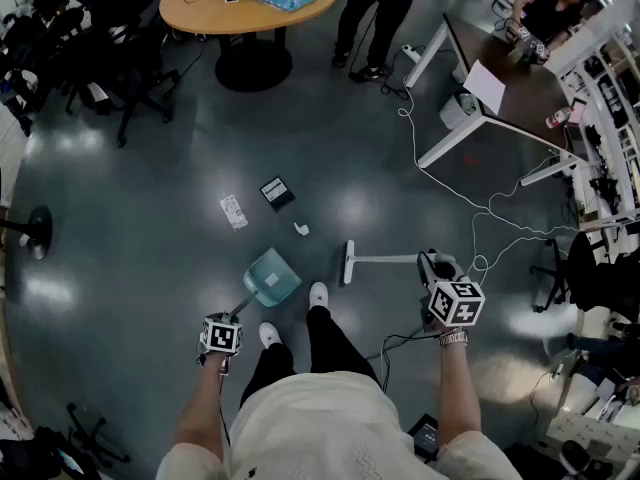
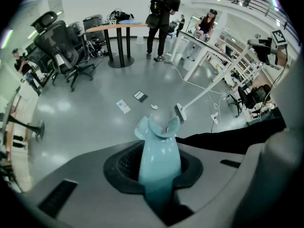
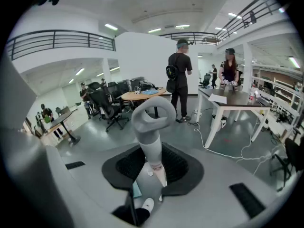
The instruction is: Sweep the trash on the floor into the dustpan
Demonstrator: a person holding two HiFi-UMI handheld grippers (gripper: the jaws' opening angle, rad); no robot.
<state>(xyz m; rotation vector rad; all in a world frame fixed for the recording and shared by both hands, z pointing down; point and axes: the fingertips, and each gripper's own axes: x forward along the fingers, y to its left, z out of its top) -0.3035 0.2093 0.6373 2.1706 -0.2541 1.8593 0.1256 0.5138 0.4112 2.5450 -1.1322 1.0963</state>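
My left gripper (image 1: 221, 336) (image 2: 159, 177) is shut on the handle of a teal dustpan (image 1: 271, 276) (image 2: 159, 151), whose pan rests on the grey floor just ahead of my feet. My right gripper (image 1: 452, 298) (image 3: 154, 167) is shut on the grey-white handle of a broom (image 3: 153, 127), with the loop end toward the camera. The broom head (image 1: 348, 263) (image 2: 180, 112) sits on the floor right of the dustpan. The trash lies beyond the pan: a white paper (image 1: 233, 210) (image 2: 123, 106), a black flat packet (image 1: 277, 192) (image 2: 139, 96) and a small white scrap (image 1: 301, 230) (image 2: 154, 107).
A round wooden table (image 1: 250, 3) and office chairs (image 1: 120, 68) stand at the back left. A person (image 1: 375, 18) stands near the table. A white-legged desk (image 1: 480, 108) is at the right, with cables (image 1: 470, 203) trailing over the floor. My white shoes (image 1: 318, 294) stand beside the dustpan.
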